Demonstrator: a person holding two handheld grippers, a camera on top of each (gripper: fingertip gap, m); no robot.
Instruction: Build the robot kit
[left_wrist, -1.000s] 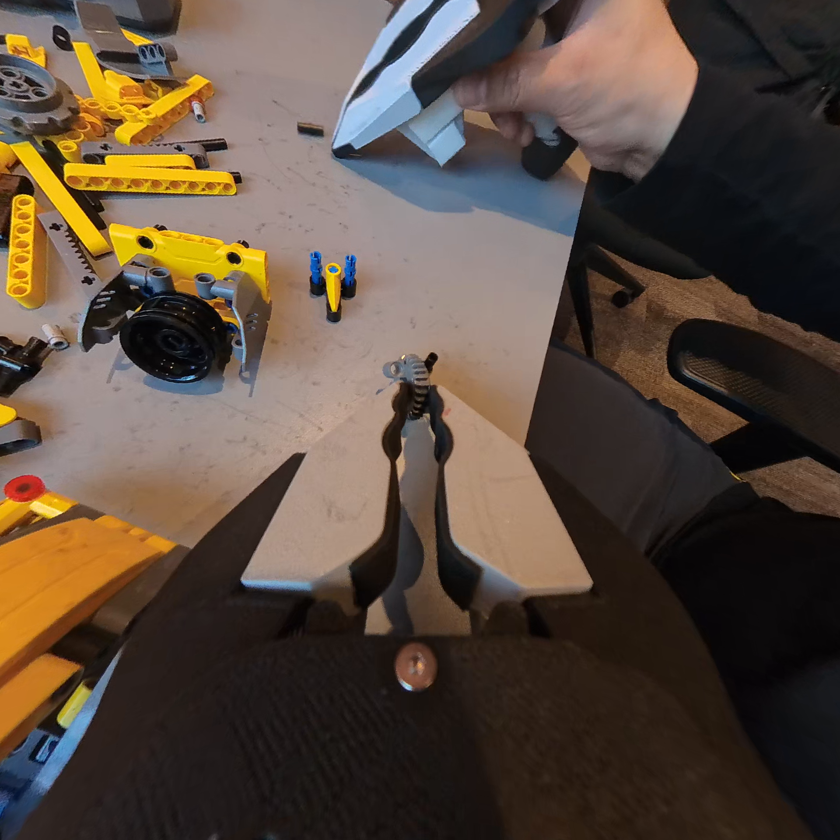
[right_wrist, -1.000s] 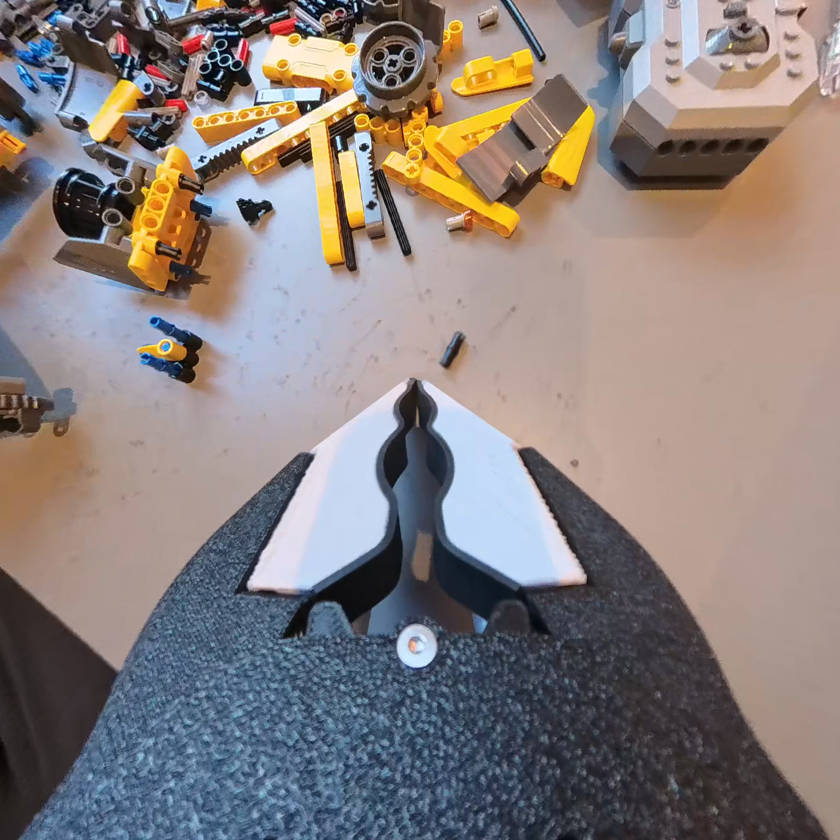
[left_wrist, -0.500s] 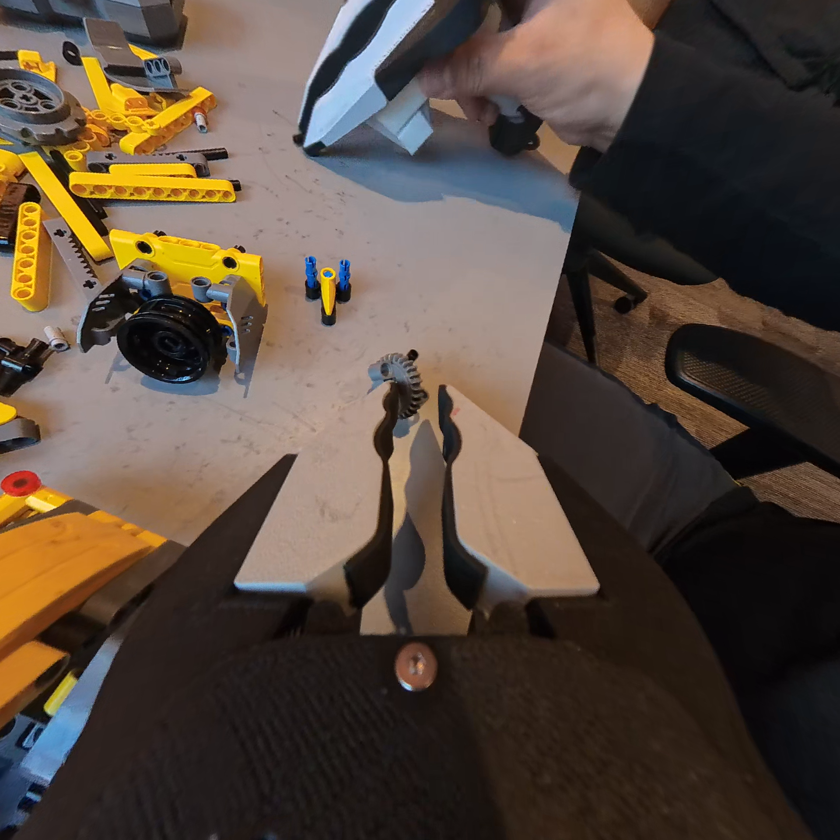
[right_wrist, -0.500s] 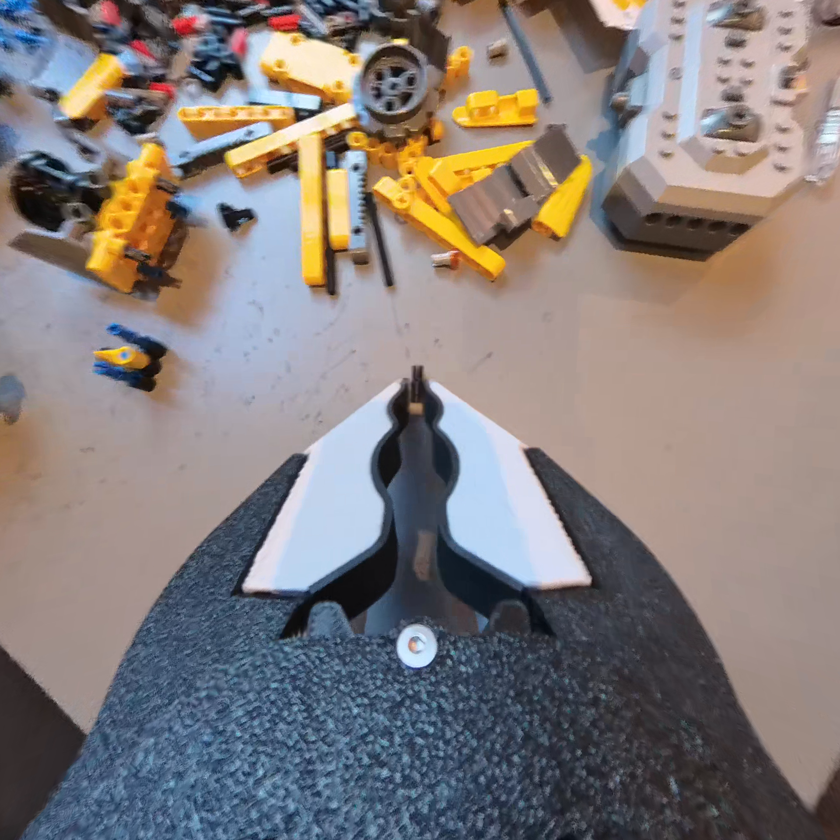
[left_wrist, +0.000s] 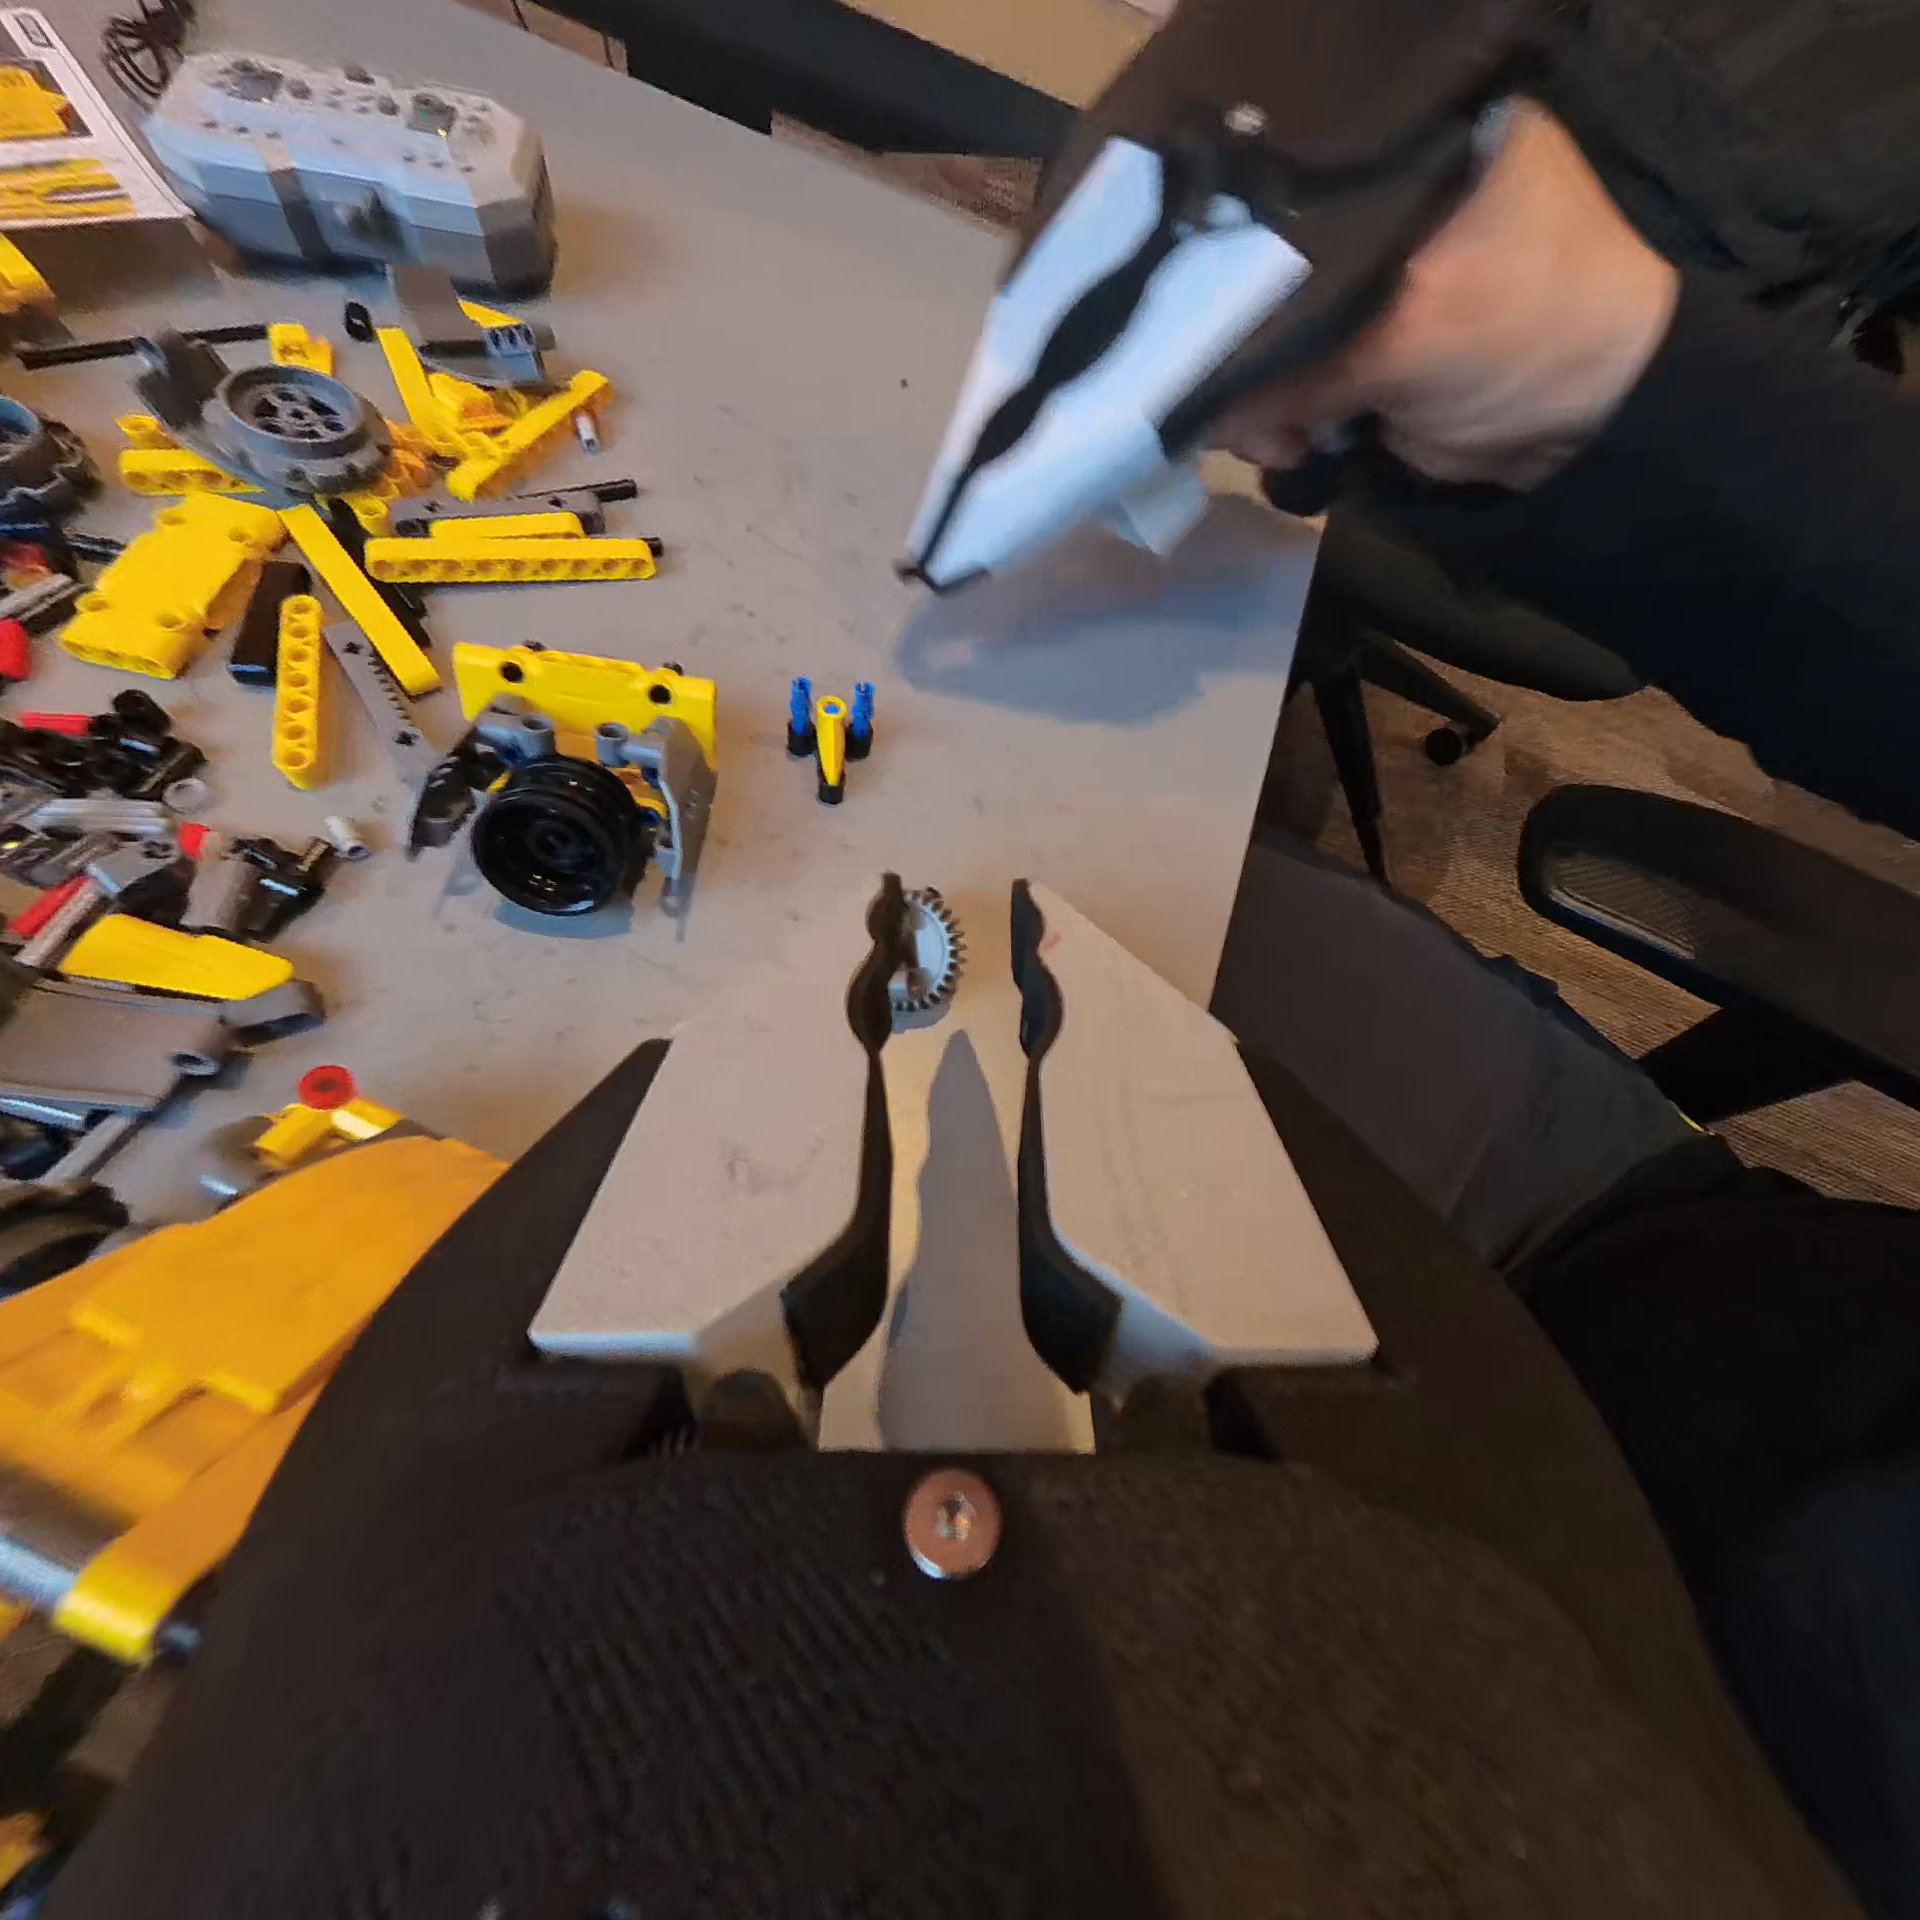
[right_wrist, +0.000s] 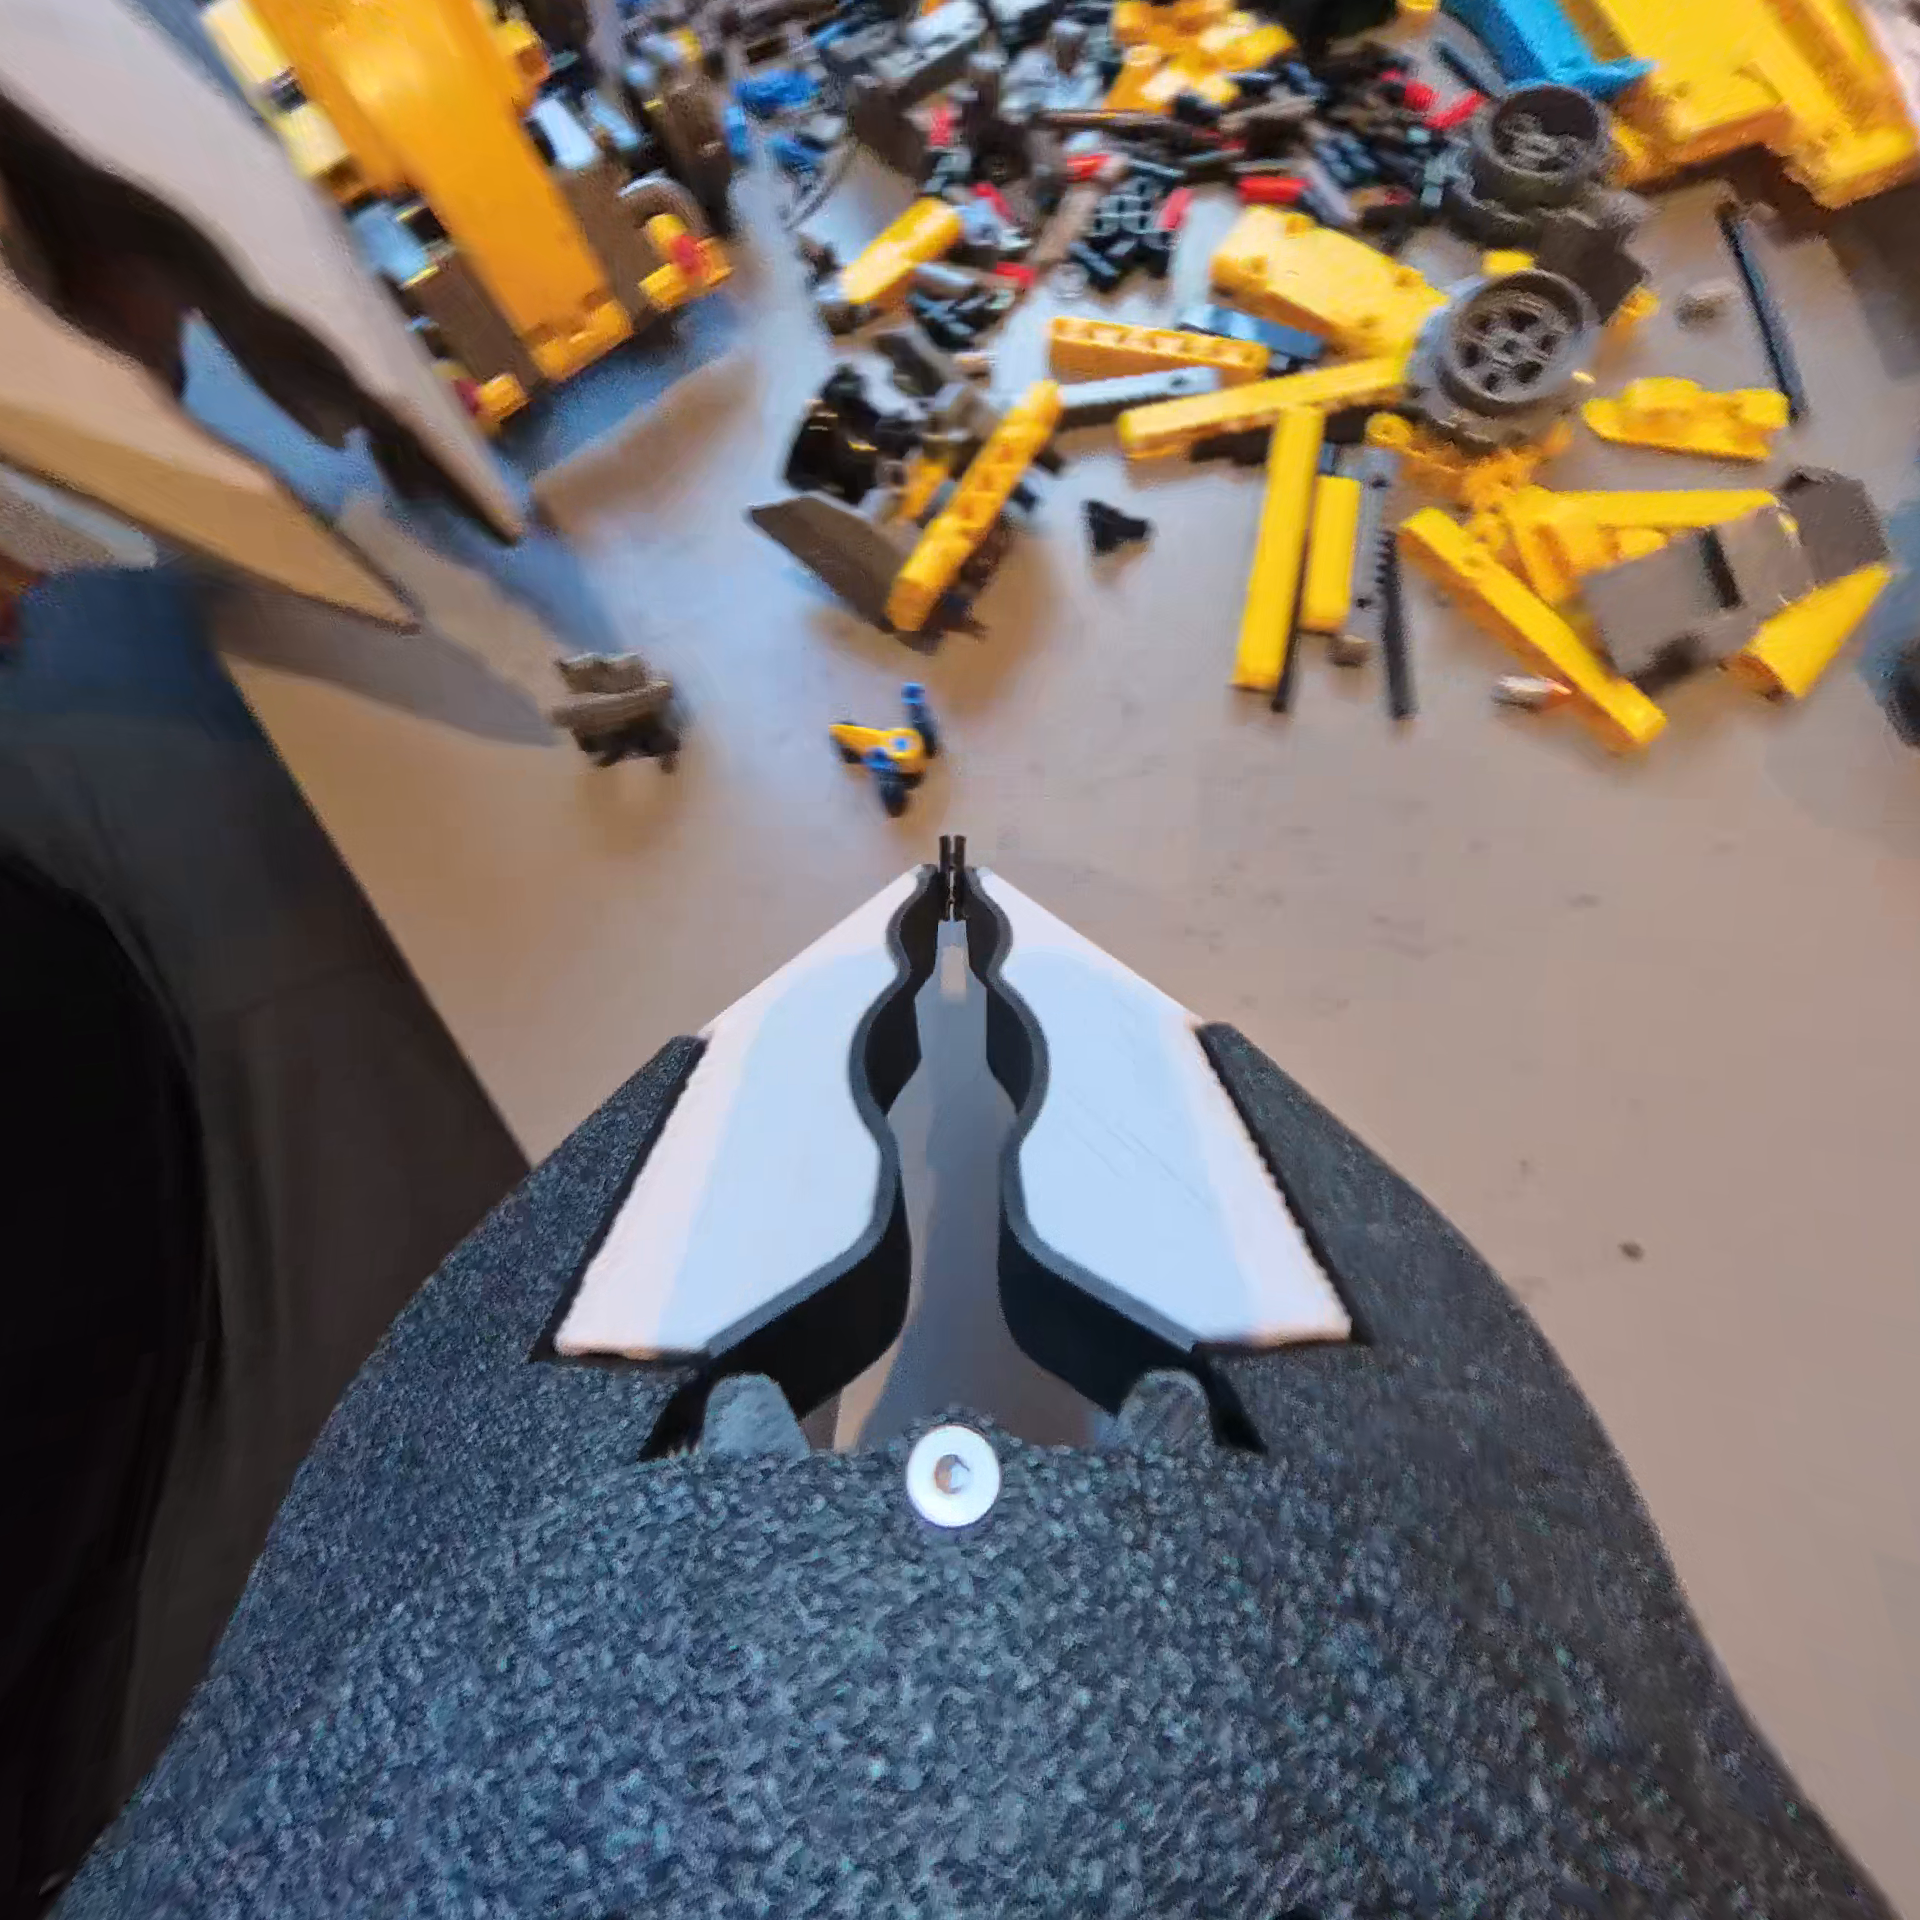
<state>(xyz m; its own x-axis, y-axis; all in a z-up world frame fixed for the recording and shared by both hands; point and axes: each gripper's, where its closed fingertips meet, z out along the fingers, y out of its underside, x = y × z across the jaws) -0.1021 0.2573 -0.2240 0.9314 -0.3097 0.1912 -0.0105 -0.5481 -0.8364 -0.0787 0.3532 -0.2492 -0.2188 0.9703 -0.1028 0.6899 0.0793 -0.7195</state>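
Note:
My left gripper (left_wrist: 954, 888) is open just above the grey table (left_wrist: 1039, 312). A small grey toothed gear (left_wrist: 925, 961) sits between its fingers, close against the left finger. My right gripper (right_wrist: 953, 878) is shut on a small black pin (right_wrist: 951, 857) and holds it above the table. In the left wrist view the right gripper (left_wrist: 925, 571) hangs at the upper right in a person's hand. In the right wrist view the left gripper (right_wrist: 312, 499) is a blur at the upper left, with the gear (right_wrist: 618, 701) at its tip.
A small blue and yellow piece (left_wrist: 829, 727) stands ahead of the gear. A yellow and grey assembly with a black wheel (left_wrist: 582, 790) lies to its left. Loose yellow beams (left_wrist: 509, 561) and a grey box (left_wrist: 343, 177) lie farther back. The table edge (left_wrist: 1257, 748) and a chair (left_wrist: 1714, 914) are on the right. The left gripper's tips are roughly 11 centimeters from the right gripper's.
My left gripper has opened and let go of the gear. My right gripper has closed on the black pin, lifted it off the table and swung towards the left gripper.

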